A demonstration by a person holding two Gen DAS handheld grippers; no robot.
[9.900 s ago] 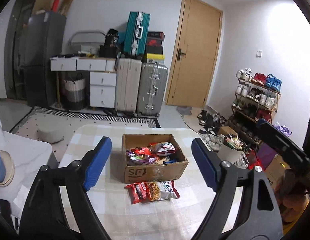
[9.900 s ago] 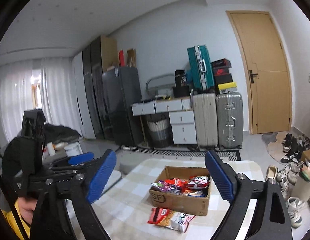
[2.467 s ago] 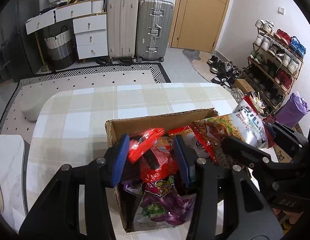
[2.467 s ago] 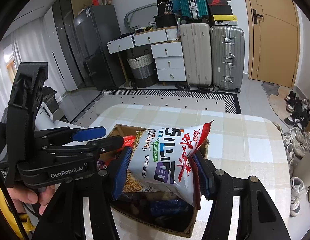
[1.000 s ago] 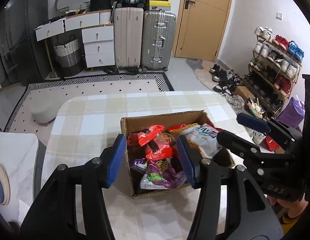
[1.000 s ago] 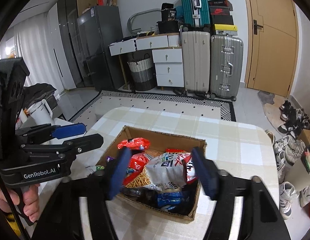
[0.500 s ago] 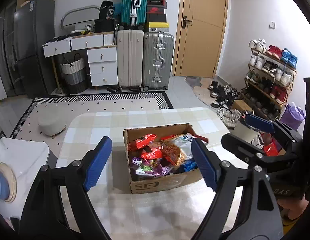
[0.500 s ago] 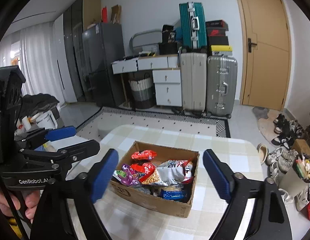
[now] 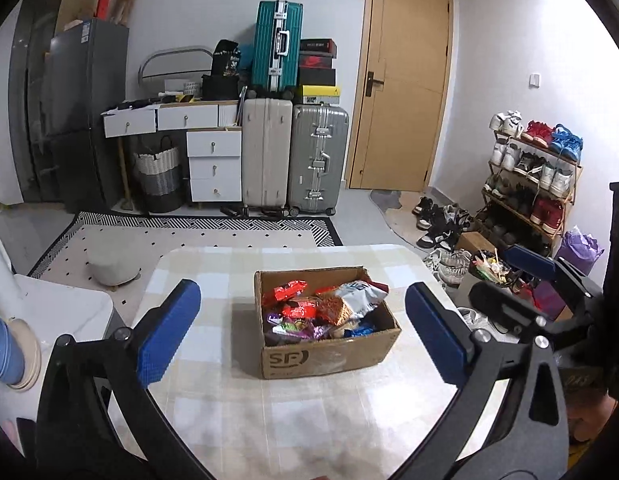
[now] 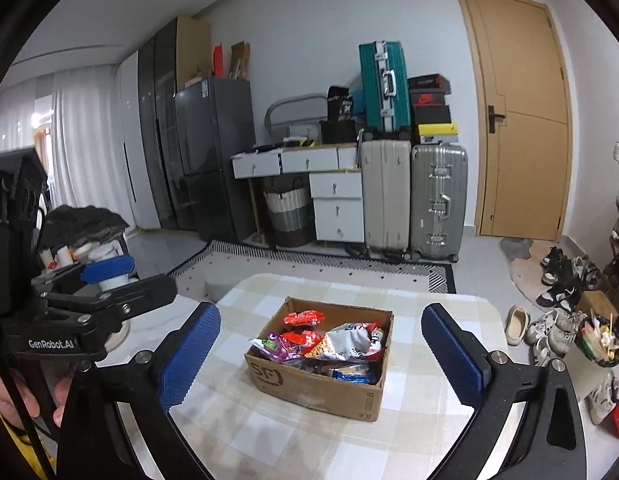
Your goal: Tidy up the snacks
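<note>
Left wrist: left gripper [image 9: 301, 332] spread (empty).

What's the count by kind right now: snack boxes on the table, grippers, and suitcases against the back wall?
Cardboard box: 1
Grippers: 2 (left gripper, right gripper, both open and empty)
Suitcases: 3 (teal suitcase, cream suitcase, silver suitcase)
Total: 6

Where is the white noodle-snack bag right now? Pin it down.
The white snack bag lies inside the cardboard box on the checkered table, toward the box's right half beside the red packets, in both views.
</note>
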